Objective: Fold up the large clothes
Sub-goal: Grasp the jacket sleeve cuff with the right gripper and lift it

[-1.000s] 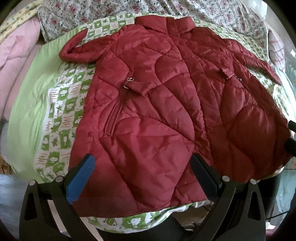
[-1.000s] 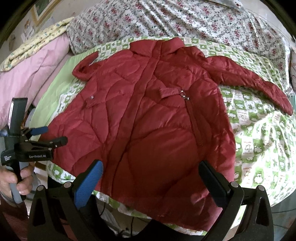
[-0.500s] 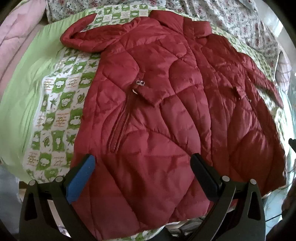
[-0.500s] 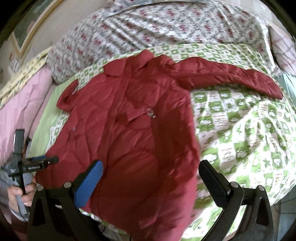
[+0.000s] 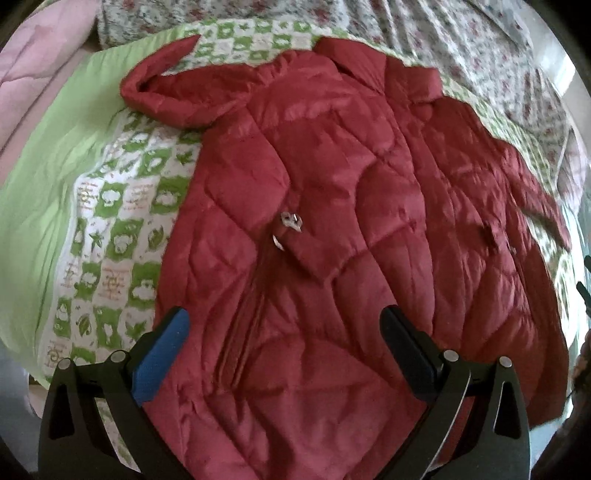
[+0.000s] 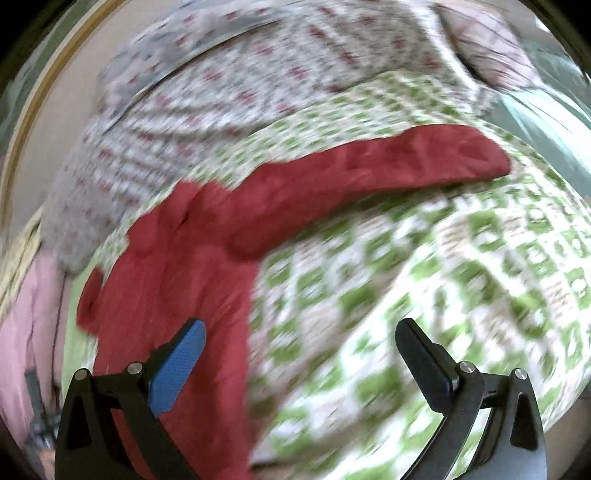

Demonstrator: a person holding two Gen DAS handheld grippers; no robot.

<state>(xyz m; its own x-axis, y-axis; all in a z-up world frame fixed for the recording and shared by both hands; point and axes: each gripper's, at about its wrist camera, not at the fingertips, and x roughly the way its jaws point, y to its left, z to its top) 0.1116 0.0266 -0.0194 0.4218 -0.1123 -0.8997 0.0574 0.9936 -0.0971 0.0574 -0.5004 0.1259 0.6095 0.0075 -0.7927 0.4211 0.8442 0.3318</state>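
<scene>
A dark red quilted jacket (image 5: 332, 229) lies spread flat on a green-and-white patterned bedspread (image 5: 110, 236), collar at the far side. My left gripper (image 5: 284, 332) is open and empty, hovering over the jacket's lower left part. One sleeve (image 5: 177, 92) lies bent at the top left. In the blurred right wrist view the jacket's body (image 6: 177, 288) is at the left and its other sleeve (image 6: 369, 177) stretches out to the right. My right gripper (image 6: 299, 343) is open and empty over the bedspread (image 6: 424, 266), beside the jacket's right edge.
A floral quilt (image 5: 443, 33) lies along the far side of the bed. A pink cover (image 5: 40, 48) lies at the left. A plain green sheet edge (image 5: 33, 192) borders the bedspread on the left.
My left gripper moved forward over the jacket. My right gripper swung right, off the jacket's body, and now faces the outstretched sleeve and bedspread; its view is motion-blurred.
</scene>
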